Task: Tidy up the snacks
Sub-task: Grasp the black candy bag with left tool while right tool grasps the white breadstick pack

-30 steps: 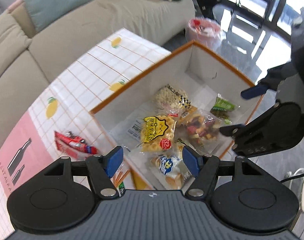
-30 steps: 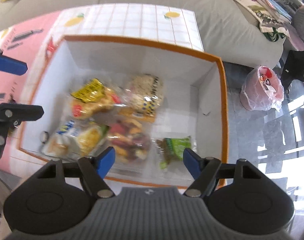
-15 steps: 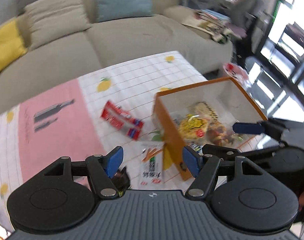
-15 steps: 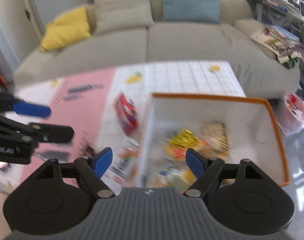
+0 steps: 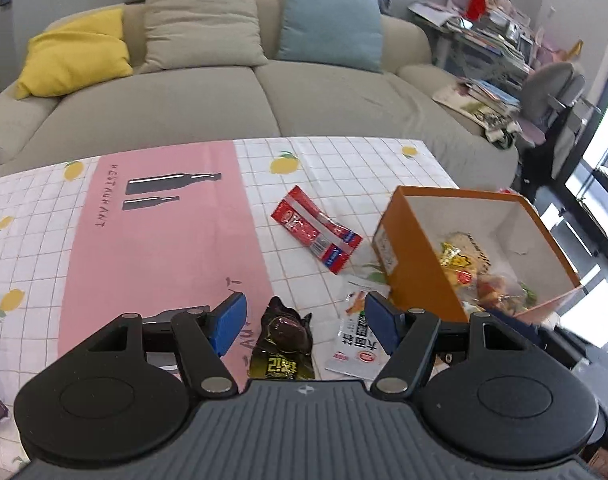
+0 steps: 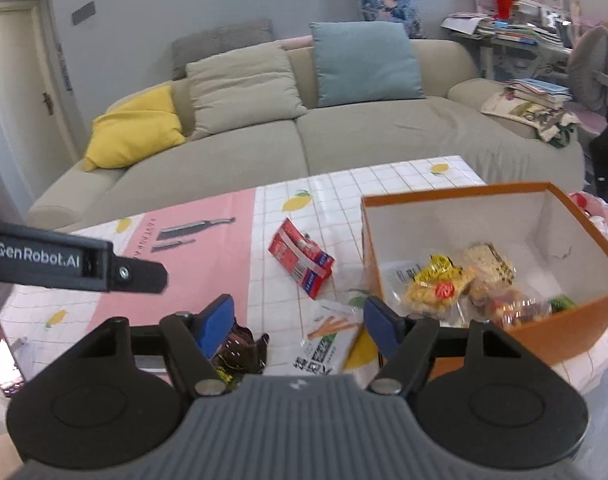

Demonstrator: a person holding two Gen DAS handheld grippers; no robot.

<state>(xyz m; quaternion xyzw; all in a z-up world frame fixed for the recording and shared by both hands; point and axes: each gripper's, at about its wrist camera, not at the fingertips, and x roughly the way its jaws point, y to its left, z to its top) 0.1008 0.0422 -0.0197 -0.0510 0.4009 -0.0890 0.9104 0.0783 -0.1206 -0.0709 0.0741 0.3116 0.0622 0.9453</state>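
Your left gripper [image 5: 304, 322] hangs released above the dark packet [image 5: 283, 346], which lies left of the box [image 5: 413, 276]. It looks light, crinkly and slippery; pinch its middle.

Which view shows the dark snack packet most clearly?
The left wrist view: the dark packet lies nearly whole and unobstructed between the left gripper's open fingers. In the right wrist view, it is partly hidden behind a blue pad and blurrier.
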